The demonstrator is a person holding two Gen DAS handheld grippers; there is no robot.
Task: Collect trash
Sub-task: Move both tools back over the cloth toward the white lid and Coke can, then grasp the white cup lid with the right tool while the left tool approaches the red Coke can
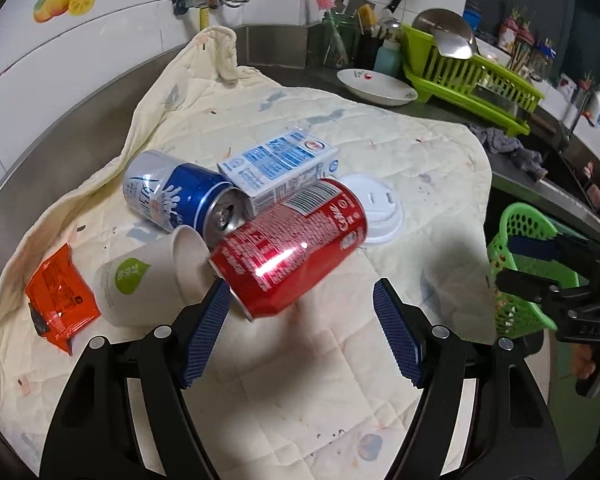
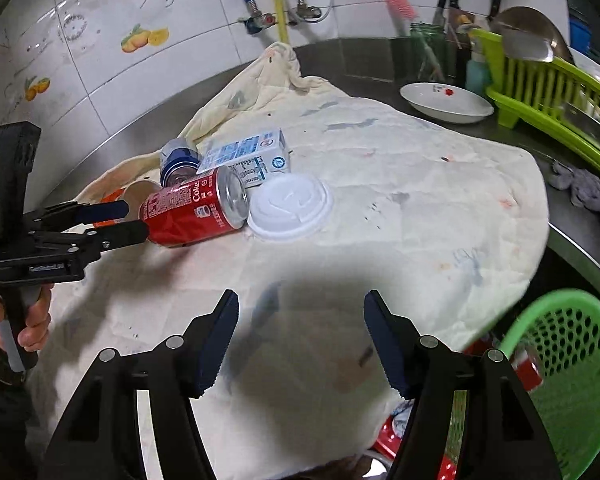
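Observation:
A red cola can (image 1: 292, 248) lies on a cream cloth (image 1: 400, 140). Its near end sits just inside my open left gripper (image 1: 300, 336), close to the left pad, with a wide gap to the right pad. Around it lie a blue can (image 1: 176, 192), a milk carton (image 1: 280, 164), a white cup lid (image 1: 380, 208), a paper cup (image 1: 148, 276) and an orange wrapper (image 1: 60, 292). My right gripper (image 2: 300, 336) is open over bare cloth with nothing between its fingers. A green basket (image 2: 572, 360) stands at the cloth's right edge with some red trash inside.
A lime dish rack (image 1: 472, 76) and a white bowl (image 1: 376, 86) stand at the back right, with knives and a jar against the wall. A grey rag (image 2: 588, 192) lies by the sink. A tiled wall runs along the left.

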